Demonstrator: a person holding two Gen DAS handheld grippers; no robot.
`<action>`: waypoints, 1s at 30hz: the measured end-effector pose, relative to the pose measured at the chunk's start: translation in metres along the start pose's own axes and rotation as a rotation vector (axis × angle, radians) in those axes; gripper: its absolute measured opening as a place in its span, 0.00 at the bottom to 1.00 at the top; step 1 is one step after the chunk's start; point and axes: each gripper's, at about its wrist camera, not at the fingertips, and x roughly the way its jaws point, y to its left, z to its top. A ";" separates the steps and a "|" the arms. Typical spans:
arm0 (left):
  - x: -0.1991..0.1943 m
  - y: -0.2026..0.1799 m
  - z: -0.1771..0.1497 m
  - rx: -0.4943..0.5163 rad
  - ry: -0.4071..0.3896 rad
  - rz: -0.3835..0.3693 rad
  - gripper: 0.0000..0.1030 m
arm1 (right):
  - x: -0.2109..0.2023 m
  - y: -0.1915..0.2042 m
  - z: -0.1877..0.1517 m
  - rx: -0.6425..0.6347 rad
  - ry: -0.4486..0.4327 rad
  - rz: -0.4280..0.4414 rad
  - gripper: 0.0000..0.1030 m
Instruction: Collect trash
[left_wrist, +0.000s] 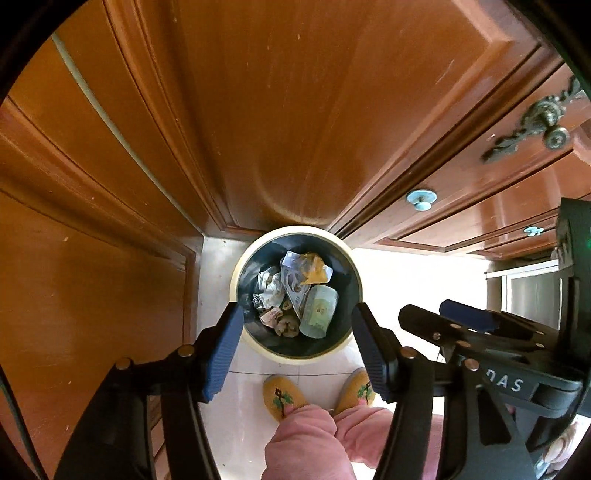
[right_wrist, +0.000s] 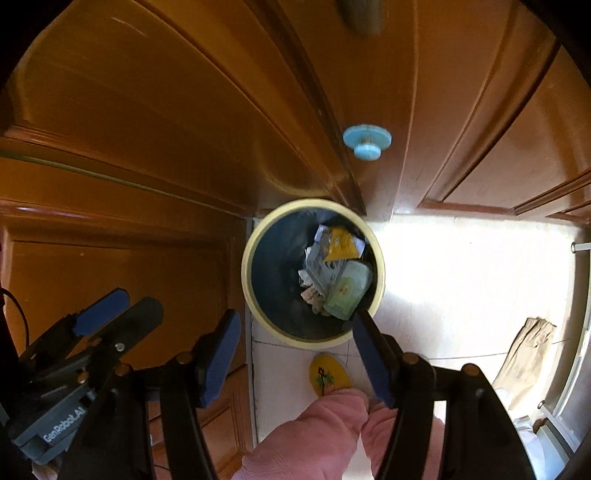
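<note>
Bin (right_wrist: 258, 236) floor hidden under trash (right_wrist: 334, 275); olive object (right_wrist: 360, 16) at top edge cut off, blurred.

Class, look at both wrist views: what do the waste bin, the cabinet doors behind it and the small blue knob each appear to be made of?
Waste bin: probably plastic, given its smooth, matte cream rim; a dark liner, likely thin plastic film, sits inside.
Cabinet doors: wood or wood veneer under glossy varnish; the grain streaks and bright reflections suggest this.
Blue knob: possibly painted ceramic or plastic, uniformly pale blue with little shine; the blur leaves it open.
</note>
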 end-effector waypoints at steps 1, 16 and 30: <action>-0.006 0.000 -0.001 -0.007 -0.003 -0.006 0.58 | -0.006 0.001 -0.001 -0.002 -0.009 -0.002 0.62; -0.151 -0.027 0.000 -0.015 -0.112 -0.011 0.65 | -0.152 0.046 -0.024 -0.114 -0.146 0.006 0.62; -0.256 -0.062 0.021 0.035 -0.181 0.020 0.66 | -0.271 0.074 -0.027 -0.219 -0.274 0.009 0.62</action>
